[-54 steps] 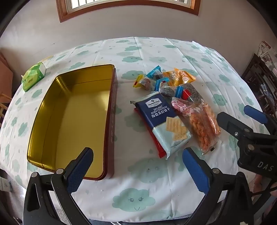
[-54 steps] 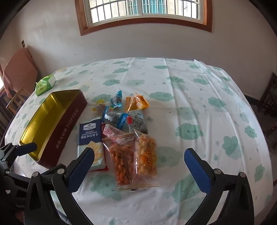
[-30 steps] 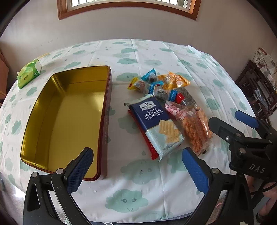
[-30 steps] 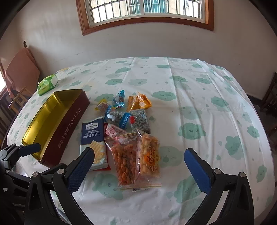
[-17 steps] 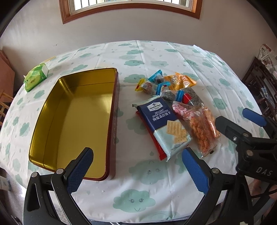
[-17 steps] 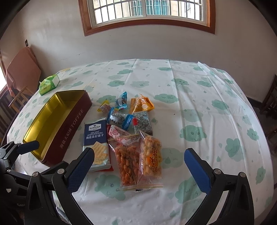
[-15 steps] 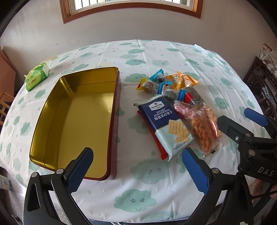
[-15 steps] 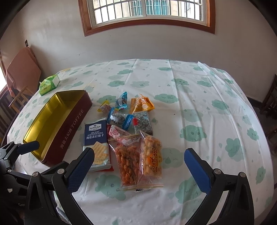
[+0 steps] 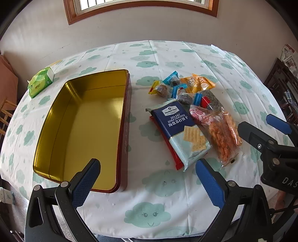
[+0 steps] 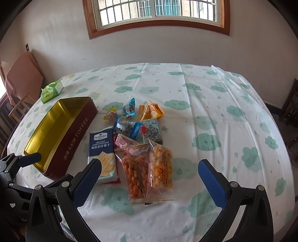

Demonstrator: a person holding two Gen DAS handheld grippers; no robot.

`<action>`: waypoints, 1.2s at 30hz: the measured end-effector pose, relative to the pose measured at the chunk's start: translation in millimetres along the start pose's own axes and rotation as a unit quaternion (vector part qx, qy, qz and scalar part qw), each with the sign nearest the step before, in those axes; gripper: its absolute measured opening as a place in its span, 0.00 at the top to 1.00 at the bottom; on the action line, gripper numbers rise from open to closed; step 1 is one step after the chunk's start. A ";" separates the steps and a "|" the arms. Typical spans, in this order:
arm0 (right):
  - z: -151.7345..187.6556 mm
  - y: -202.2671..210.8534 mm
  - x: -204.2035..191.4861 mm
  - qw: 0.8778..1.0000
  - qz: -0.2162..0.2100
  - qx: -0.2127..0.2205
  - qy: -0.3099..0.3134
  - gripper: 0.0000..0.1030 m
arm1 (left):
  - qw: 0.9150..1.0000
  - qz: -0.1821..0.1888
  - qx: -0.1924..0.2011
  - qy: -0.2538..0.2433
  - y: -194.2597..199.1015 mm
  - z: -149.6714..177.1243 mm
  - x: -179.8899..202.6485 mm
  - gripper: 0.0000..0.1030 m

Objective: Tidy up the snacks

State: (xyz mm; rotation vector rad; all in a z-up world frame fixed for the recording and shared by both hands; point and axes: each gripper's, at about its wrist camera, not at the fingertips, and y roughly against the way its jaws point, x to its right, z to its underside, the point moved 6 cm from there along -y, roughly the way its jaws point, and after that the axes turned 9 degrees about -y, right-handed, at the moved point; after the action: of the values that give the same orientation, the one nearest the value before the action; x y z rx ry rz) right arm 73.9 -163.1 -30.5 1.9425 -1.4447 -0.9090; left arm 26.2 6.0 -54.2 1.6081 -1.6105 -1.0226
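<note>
I see a round surface (image 10: pixel 214 104) under a white cloth with green clouds, standing against a pale wall below a wood-framed window (image 10: pixel 156 11). At ten o'clock on it lies a green packet (image 9: pixel 40 83). Next, toward nine o'clock, sits the open tin (image 9: pixel 83 122), gold inside and dark red outside, with nothing in it. Just beside its right wall, near the middle, the snacks lie in a loose heap: a blue cracker pack (image 9: pixel 179 130) on top of a red wrapper, two clear bags of orange snacks (image 10: pixel 149 167) touching each other at five o'clock of the heap, and small wrapped sweets (image 10: pixel 126 124) plus an orange pouch (image 10: pixel 150 111) at its twelve o'clock. A dark wooden chair (image 9: pixel 285 83) stands off the right edge.

My left gripper (image 9: pixel 149 184) hovers over the near rim, jaws spread wide and holding nothing, between the tin's corner and the cracker pack. My right gripper (image 10: pixel 149 182) hangs just above the orange bags, jaws likewise released.
</note>
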 end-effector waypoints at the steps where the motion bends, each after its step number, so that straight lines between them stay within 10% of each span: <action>1: 0.0 -0.2 0.0 1.000 -0.002 -0.001 0.000 0.00 | 1.000 0.000 -0.001 0.000 -0.4 0.5 0.1 0.02; 36: 3.2 -3.8 3.5 1.000 -0.004 -0.006 -0.004 0.05 | 1.000 -0.002 -0.008 -0.003 -3.8 3.6 2.1 0.02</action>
State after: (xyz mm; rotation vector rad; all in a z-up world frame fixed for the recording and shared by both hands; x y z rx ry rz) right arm 74.3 -165.5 -36.1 1.9398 -1.4336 -0.9290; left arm 24.9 4.4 -59.5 1.6003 -1.6002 -1.0396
